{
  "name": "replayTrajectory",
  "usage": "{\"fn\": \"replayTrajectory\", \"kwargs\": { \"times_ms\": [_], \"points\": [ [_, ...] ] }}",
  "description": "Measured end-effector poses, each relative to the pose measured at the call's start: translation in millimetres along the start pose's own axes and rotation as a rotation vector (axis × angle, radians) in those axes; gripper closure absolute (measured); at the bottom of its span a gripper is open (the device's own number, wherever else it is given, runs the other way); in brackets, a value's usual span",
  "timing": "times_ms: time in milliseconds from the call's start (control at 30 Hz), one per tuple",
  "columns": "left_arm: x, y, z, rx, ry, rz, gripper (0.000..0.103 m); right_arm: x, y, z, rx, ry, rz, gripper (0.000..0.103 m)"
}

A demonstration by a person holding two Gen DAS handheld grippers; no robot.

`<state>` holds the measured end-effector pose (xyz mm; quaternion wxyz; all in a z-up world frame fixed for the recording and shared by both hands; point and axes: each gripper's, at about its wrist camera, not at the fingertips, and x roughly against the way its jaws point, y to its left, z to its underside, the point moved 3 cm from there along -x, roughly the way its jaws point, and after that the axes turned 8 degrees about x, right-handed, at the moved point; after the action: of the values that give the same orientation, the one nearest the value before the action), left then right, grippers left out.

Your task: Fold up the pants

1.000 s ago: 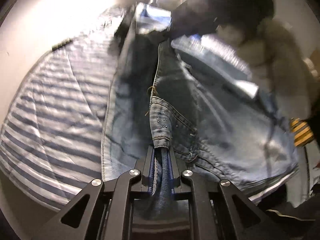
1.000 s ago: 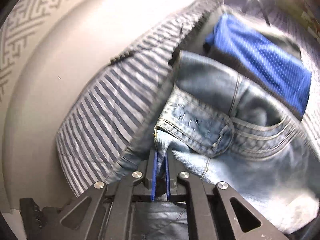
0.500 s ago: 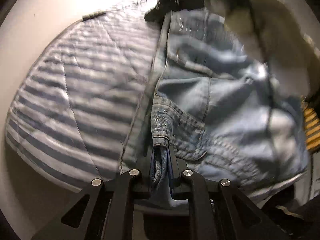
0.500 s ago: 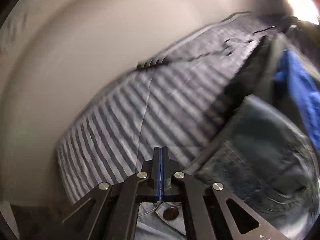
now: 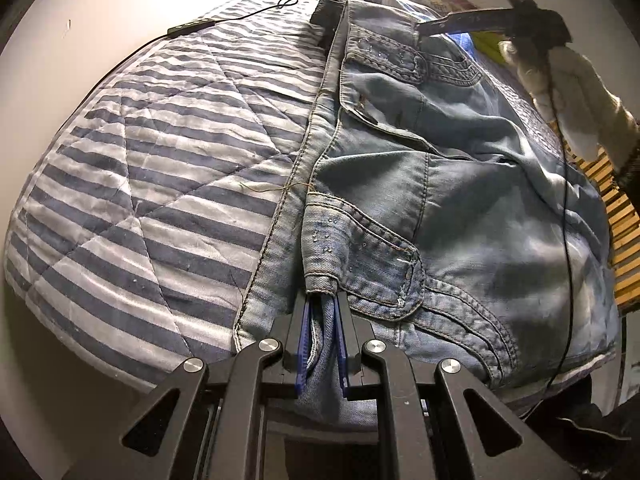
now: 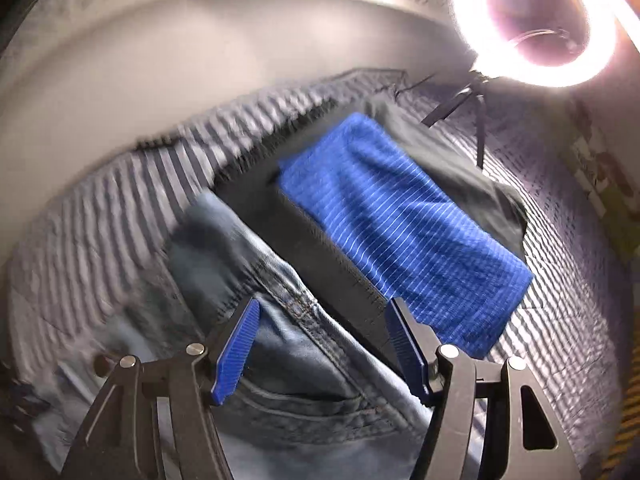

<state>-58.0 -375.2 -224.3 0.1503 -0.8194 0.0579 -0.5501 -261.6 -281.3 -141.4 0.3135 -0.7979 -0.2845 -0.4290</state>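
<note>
Left wrist view: the left hand-held gripper [image 5: 322, 332] has its blue pads nearly together, pinching a bunched fold of denim at the waistband of the jeans [image 5: 440, 184]; the jeans lie spread across the right half of a striped quilt [image 5: 160, 168] on the bed, waistband and pocket flaps towards the camera, one long seam running up the middle of the view; a thin black cable [image 5: 240, 16] with an inline control lies along the far edge of the quilt; at the upper right a person's pale fleecy sleeve [image 5: 568, 92] reaches in above the denim; a wooden slatted surface [image 5: 616, 240] shows past the right edge.

Right wrist view: the right hand-held gripper [image 6: 322, 344] stands wide apart, its jaws having just been opening; nothing is clamped between the blue pads, though the jeans [image 6: 296, 352] lie beneath the gap, a stitched seam and pocket edge crossing it; beyond, a folded blue pinstriped garment [image 6: 400, 216] rests on a dark garment [image 6: 472, 172], both on the same quilt [image 6: 120, 208]; a ring light [image 6: 540, 20] glares at the upper right; the picture is smeared with motion blur.
</note>
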Motion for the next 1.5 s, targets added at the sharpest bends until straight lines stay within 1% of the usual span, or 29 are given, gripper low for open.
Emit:
{"fn": "replayTrajectory", "kwargs": {
  "times_ms": [33, 67, 100, 200, 300, 333, 367, 433, 467, 500, 567, 633, 700, 733, 800, 833, 867, 900, 967, 1000, 1067, 1100, 1167, 1233, 1267, 1333, 1367, 1433, 1500],
  "points": [
    [2, -2, 3, -0.006, -0.001, -0.004, 0.091, -3, 4, 0, 0.018, 0.004, 0.0, 0.042],
    [4, -2, 4, -0.011, -0.003, -0.007, 0.091, -4, 7, -1, 0.026, 0.008, -0.007, 0.049],
    [6, -3, 5, -0.013, -0.004, -0.008, 0.091, -1, 11, -1, 0.03, 0.001, -0.019, 0.067],
    [10, -5, 6, -0.018, -0.017, -0.019, 0.091, 8, 21, 1, 0.057, -0.013, 0.0, 0.09],
    [26, -9, 4, -0.023, -0.059, -0.013, 0.092, 24, 21, 4, 0.09, -0.035, 0.039, 0.095],
    [33, -10, 3, -0.019, -0.075, -0.005, 0.092, 35, 20, 2, 0.106, -0.06, 0.066, 0.096],
    [42, -11, 2, -0.015, -0.094, 0.005, 0.092, 52, 16, -5, 0.119, -0.105, 0.098, 0.099],
    [48, -12, -2, -0.021, -0.115, 0.007, 0.094, 72, 10, -18, 0.119, -0.156, 0.135, 0.099],
    [45, -12, -4, -0.028, -0.118, -0.007, 0.094, 76, 6, -27, 0.102, -0.171, 0.132, 0.099],
    [41, -12, -7, -0.027, -0.112, -0.017, 0.094, 72, 3, -36, 0.088, -0.165, 0.134, 0.099],
    [20, -12, -11, -0.019, -0.074, -0.049, 0.095, 50, 3, -43, 0.111, -0.125, 0.163, 0.099],
    [5, -16, -12, -0.044, -0.055, -0.09, 0.095, 15, 10, -44, 0.127, -0.055, 0.168, 0.096],
    [-5, -20, -10, -0.061, -0.044, -0.121, 0.095, -2, 12, -35, 0.118, -0.014, 0.162, 0.092],
    [-5, -20, -10, -0.062, -0.044, -0.126, 0.094, -5, 12, -32, 0.1, -0.011, 0.166, 0.089],
    [0, -18, -12, -0.045, -0.044, -0.123, 0.091, 10, -2, -24, 0.041, -0.031, 0.134, 0.076],
    [3, -16, -11, -0.032, -0.044, -0.115, 0.088, 24, -12, -20, 0.018, -0.052, 0.119, 0.074],
    [7, -13, -11, -0.017, -0.041, -0.111, 0.086, 42, -22, -15, -0.005, -0.083, 0.106, 0.068],
    [14, -12, -11, -0.005, -0.051, -0.116, 0.086, 63, -34, -9, -0.032, -0.114, 0.105, 0.067],
    [27, -14, -9, 0.002, -0.074, -0.113, 0.086, 107, -61, 15, -0.095, -0.165, 0.096, 0.067],
    [34, -17, -10, 0.001, -0.087, -0.111, 0.086, 131, -77, 36, -0.133, -0.184, 0.093, 0.066],
    [46, -27, -12, -0.016, -0.105, -0.108, 0.086, 176, -112, 82, -0.212, -0.209, 0.127, 0.066],
    [51, -33, -16, -0.028, -0.113, -0.101, 0.086, 198, -131, 110, -0.251, -0.207, 0.147, 0.066],
    [62, -53, -21, -0.063, -0.13, -0.08, 0.086, 236, -161, 177, -0.352, -0.191, 0.183, 0.066],
    [70, -78, -27, -0.111, -0.149, -0.067, 0.086, 273, -187, 260, -0.482, -0.163, 0.229, 0.066],
    [72, -93, -29, -0.136, -0.157, -0.059, 0.086, 286, -194, 294, -0.535, -0.15, 0.246, 0.066],
    [74, -122, -34, -0.175, -0.158, -0.041, 0.086, 315, -212, 384, -0.674, -0.095, 0.319, 0.066],
    [73, -139, -35, -0.199, -0.154, -0.028, 0.086, 328, -216, 430, -0.744, -0.068, 0.35, 0.066],
    [68, -170, -33, -0.248, -0.14, -0.004, 0.086, 349, -221, 504, -0.87, -0.028, 0.395, 0.066],
    [57, -205, -27, -0.308, -0.118, 0.01, 0.085, 366, -223, 588, -1.008, 0.033, 0.458, 0.066]
  ]
}}
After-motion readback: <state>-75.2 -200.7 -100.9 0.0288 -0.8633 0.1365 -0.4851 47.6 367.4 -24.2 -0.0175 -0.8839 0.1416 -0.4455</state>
